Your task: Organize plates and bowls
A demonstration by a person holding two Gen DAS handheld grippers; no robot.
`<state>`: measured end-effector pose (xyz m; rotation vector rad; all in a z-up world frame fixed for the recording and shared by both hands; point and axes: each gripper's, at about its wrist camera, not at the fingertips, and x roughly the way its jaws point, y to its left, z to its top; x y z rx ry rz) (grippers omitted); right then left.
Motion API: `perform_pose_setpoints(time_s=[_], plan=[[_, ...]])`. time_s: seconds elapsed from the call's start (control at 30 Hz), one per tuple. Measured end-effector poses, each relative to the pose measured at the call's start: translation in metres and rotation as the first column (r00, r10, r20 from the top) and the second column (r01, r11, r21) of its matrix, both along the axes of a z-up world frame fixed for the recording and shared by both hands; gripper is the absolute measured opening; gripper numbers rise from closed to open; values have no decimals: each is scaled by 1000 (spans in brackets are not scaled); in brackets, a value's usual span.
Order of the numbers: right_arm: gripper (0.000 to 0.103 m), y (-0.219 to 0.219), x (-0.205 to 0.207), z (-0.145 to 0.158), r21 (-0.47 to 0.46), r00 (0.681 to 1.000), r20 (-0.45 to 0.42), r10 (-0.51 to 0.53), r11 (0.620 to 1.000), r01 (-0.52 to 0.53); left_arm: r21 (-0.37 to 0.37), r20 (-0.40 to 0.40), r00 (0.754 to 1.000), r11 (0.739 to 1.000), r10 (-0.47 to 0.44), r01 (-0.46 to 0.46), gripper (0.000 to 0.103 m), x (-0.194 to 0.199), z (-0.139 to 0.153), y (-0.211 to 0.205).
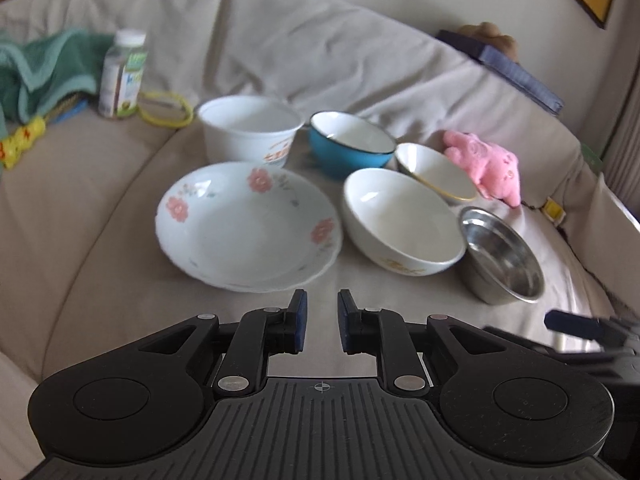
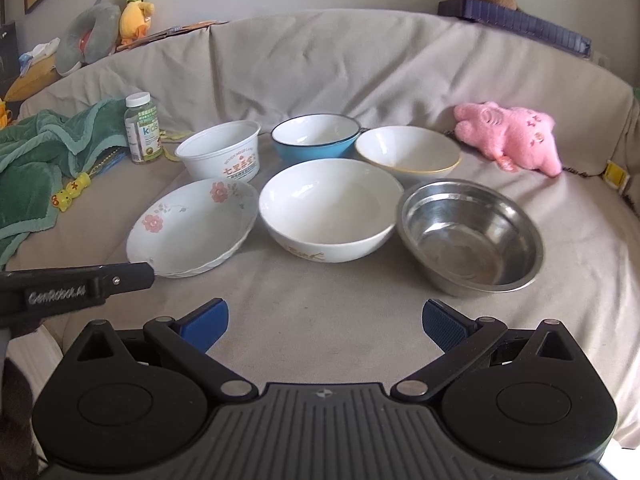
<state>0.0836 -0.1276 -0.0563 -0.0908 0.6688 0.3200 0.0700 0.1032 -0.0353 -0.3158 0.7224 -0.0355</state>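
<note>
Six dishes sit on a beige sofa seat. Front row: a flowered plate (image 1: pixel 248 226) (image 2: pixel 192 226), a white bowl (image 1: pixel 402 222) (image 2: pixel 330 210), a steel bowl (image 1: pixel 502 256) (image 2: pixel 470 234). Back row: a white plastic tub (image 1: pixel 250 130) (image 2: pixel 220 152), a blue bowl (image 1: pixel 350 142) (image 2: pixel 316 136), a gold-rimmed white bowl (image 1: pixel 436 172) (image 2: pixel 408 152). My left gripper (image 1: pixel 322 300) hovers just in front of the plate, its jaws a narrow gap apart and empty; it also shows in the right wrist view (image 2: pixel 80 282). My right gripper (image 2: pixel 326 316) is wide open and empty, in front of the white bowl.
A pink plush pig (image 1: pixel 486 166) (image 2: pixel 510 140) lies right of the back bowls. A vitamin bottle (image 1: pixel 122 76) (image 2: pixel 142 128), a green towel (image 2: pixel 44 160) and small yellow toys (image 2: pixel 70 196) lie left. The sofa back (image 2: pixel 320 64) rises behind.
</note>
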Motion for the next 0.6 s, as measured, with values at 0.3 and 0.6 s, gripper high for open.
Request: perform_pose_setpoints(time_s=[0.3, 0.6], plan=[[103, 23, 43, -33, 169, 981, -193, 25, 986, 8, -155, -22, 1000, 988, 2, -5, 17, 86, -8, 102], [103, 69, 95, -60, 235, 955, -295, 26, 971, 46, -6, 29, 998, 999, -52, 52, 18, 130, -23, 149]])
